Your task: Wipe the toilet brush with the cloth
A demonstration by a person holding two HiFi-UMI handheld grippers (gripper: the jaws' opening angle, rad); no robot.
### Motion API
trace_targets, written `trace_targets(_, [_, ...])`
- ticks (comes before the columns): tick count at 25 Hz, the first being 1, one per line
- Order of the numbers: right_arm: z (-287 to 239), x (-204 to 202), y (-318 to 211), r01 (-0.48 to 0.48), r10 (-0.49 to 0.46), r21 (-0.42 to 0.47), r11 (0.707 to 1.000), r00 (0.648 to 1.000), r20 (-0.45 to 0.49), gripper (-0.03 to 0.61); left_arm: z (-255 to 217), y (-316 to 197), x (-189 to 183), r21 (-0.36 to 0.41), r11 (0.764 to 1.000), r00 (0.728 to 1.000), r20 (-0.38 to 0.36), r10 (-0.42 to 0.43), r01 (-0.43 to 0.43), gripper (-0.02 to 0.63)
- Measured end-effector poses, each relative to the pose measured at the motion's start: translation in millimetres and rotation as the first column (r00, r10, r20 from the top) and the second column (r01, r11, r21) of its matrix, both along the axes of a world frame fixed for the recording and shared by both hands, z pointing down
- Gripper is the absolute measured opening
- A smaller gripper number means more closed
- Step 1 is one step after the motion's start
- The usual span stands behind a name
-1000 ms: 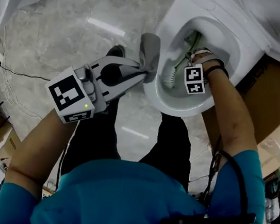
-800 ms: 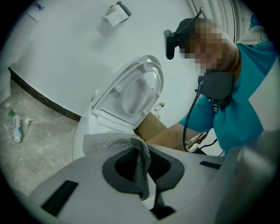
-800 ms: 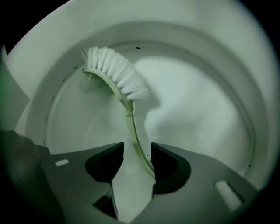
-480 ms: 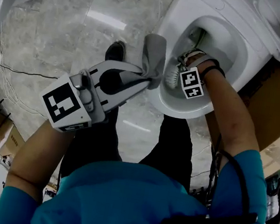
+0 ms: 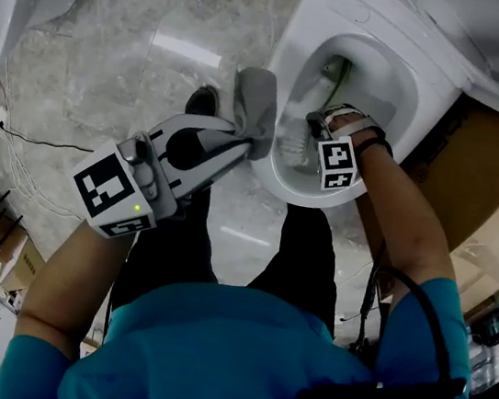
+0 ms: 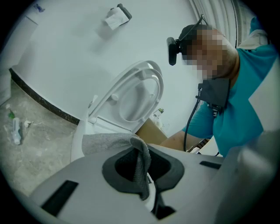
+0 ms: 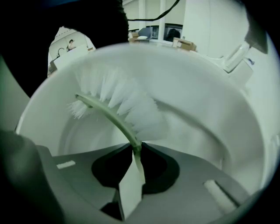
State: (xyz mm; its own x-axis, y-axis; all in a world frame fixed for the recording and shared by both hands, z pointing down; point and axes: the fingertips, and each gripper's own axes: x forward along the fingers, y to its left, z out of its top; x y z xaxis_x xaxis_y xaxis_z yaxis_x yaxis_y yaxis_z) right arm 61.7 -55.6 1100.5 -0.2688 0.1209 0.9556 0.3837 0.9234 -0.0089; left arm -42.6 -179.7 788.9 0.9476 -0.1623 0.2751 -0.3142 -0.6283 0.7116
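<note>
- Right gripper [image 7: 136, 151]: points steeply down into the toilet bowl [image 5: 276, 175]. Its jaws are closing, and the thin green stem of the toilet brush [image 7: 124, 107] stands between them, pinched at the tips.
- Toilet brush: inside the bowl. The white bristle head runs up and away from the jaws along the curved green spine, near the porcelain wall. Whether the bristles touch the wall cannot be told.
- Left gripper [image 5: 247, 142]: roughly level and aimed at the outer rim of the bowl. Its jaws are drawn together on a fold of the grey cloth [image 5: 256, 107]. One end of the cloth hangs down between the jaws and the rest bunches up beyond the tips.
- Relation: the cloth sits just outside the rim and the brush inside it. They are near each other but apart, with no contact in any view.
- Progress, as judged: both items are in hand, so the pick-up stage appears done. Wiping itself shows no sign of having begun.
- Outstanding, as judged: lift the brush clear of the bowl or bring the cloth to it, then draw the cloth over the bristles and stem.
- Risk, as judged: the stem is slim and gripped only at the tips, so it may pivot under wiping pressure.
</note>
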Motion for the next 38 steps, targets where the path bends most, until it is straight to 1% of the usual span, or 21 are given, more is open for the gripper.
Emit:
trace_targets(3, [-48, -5, -11, -0.159, 0.161, -0.033, 0.987, 0.985, 0.063, 0.06, -29, -7, 0, 0.026, 1.0, 1.0, -0.012, -0.007, 0.008, 0.021])
trace_targets(5, [-77, -5, -19, -0.278, 0.282, -0.051, 0.959, 0.954, 0.099, 0.058, -49, -10, 0, 0.038, 0.999, 1.0, -0.016, -0.016, 0.017, 0.021])
trace_targets(7, [-106, -4, -31, -0.41, 0.417, -0.08, 0.909, 0.898, 0.136, 0.058, -66, -13, -1, 0.05, 0.998, 1.0, -0.014, -0.022, 0.022, 0.021])
trace_targets(9, [-140, -4, -45, -0.542, 0.558, -0.133, 0.83, 0.811, 0.175, 0.058, -83, -14, -3, 0.071, 0.997, 1.0, -0.007, -0.018, 0.018, 0.021])
trace_targets(10, [-158, -4, -52, -0.603, 0.625, -0.164, 0.781, 0.756, 0.195, 0.058, -91, -14, -3, 0.086, 0.996, 1.0, -0.002, -0.013, 0.013, 0.021])
trace_targets(12, [-196, -2, -65, -0.707, 0.743, -0.23, 0.669, 0.629, 0.229, 0.058, -110, -13, -5, 0.109, 0.994, 1.0, 0.005, -0.001, 0.0, 0.021])
trace_targets(14, [-236, 3, -76, -0.787, 0.84, -0.299, 0.539, 0.48, 0.252, 0.058, -131, -9, -7, 0.121, 0.993, 1.0, 0.012, 0.009, -0.011, 0.021])
trace_targets(16, [-279, 14, -85, -0.836, 0.908, -0.373, 0.403, 0.316, 0.274, 0.058, -154, -4, -7, 0.138, 0.99, 1.0, 0.017, 0.017, -0.019, 0.021])
trace_targets(18, [-330, 32, -96, -0.85, 0.942, -0.45, 0.274, 0.143, 0.303, 0.058, -182, -2, -3, 0.165, 0.986, 1.0, 0.013, 0.022, -0.024, 0.021])
trace_targets(20, [-389, 52, -109, -0.827, 0.944, -0.541, 0.155, -0.037, 0.328, 0.058, -216, -1, 3, 0.2, 0.98, 1.0, -0.004, 0.025, -0.023, 0.021])
trace_targets(21, [-422, 62, -114, -0.803, 0.933, -0.586, 0.107, -0.122, 0.338, 0.058, -234, -1, 6, 0.221, 0.975, 1.0, -0.014, 0.028, -0.024, 0.021])
trace_targets(22, [-456, 72, -120, -0.776, 0.915, -0.627, 0.071, -0.199, 0.35, 0.058, -252, 0, 11, 0.244, 0.969, 0.999, -0.027, 0.033, -0.026, 0.021])
trace_targets(23, [-493, 83, -125, -0.748, 0.891, -0.662, 0.049, -0.268, 0.367, 0.058, -272, 0, 16, 0.271, 0.962, 0.998, -0.041, 0.041, -0.028, 0.021])
trace_targets(24, [-530, 94, -130, -0.719, 0.862, -0.694, 0.036, -0.33, 0.385, 0.058, -292, -1, 22, 0.299, 0.954, 0.997, -0.056, 0.05, -0.031, 0.021])
trace_targets(26, [-602, 110, -133, -0.662, 0.805, -0.749, 0.026, -0.431, 0.408, 0.058, -333, 0, 33, 0.351, 0.936, 0.994, -0.081, 0.069, -0.037, 0.021])
trace_targets(29, [-685, 125, -129, -0.589, 0.745, -0.808, 0.022, -0.529, 0.406, 0.058, -391, 6, 53, 0.422, 0.906, 0.989, -0.116, 0.094, -0.037, 0.021])
trace_targets(31, [-730, 134, -127, -0.542, 0.708, -0.84, 0.032, -0.581, 0.401, 0.058, -429, 9, 71, 0.49, 0.871, 0.985, -0.131, 0.115, -0.037, 0.021])
trace_targets(33, [-772, 141, -129, -0.496, 0.67, -0.866, 0.059, -0.624, 0.403, 0.058, -468, 8, 89, 0.57, 0.821, 0.982, -0.135, 0.133, -0.033, 0.021])
trace_targets(34, [-789, 144, -130, -0.479, 0.653, -0.876, 0.058, -0.645, 0.397, 0.058, -487, 5, 97, 0.609, 0.793, 0.981, -0.133, 0.138, -0.029, 0.021])
trace_targets(36, [-812, 144, -135, -0.464, 0.626, -0.886, 0.018, -0.686, 0.372, 0.058, -521, -3, 111, 0.684, 0.729, 0.984, -0.11, 0.142, -0.029, 0.021])
trace_targets(38, [-826, 134, -139, -0.471, 0.615, -0.882, -0.006, -0.697, 0.368, 0.058, -546, -7, 128, 0.764, 0.643, 0.989, -0.048, 0.138, -0.053, 0.021])
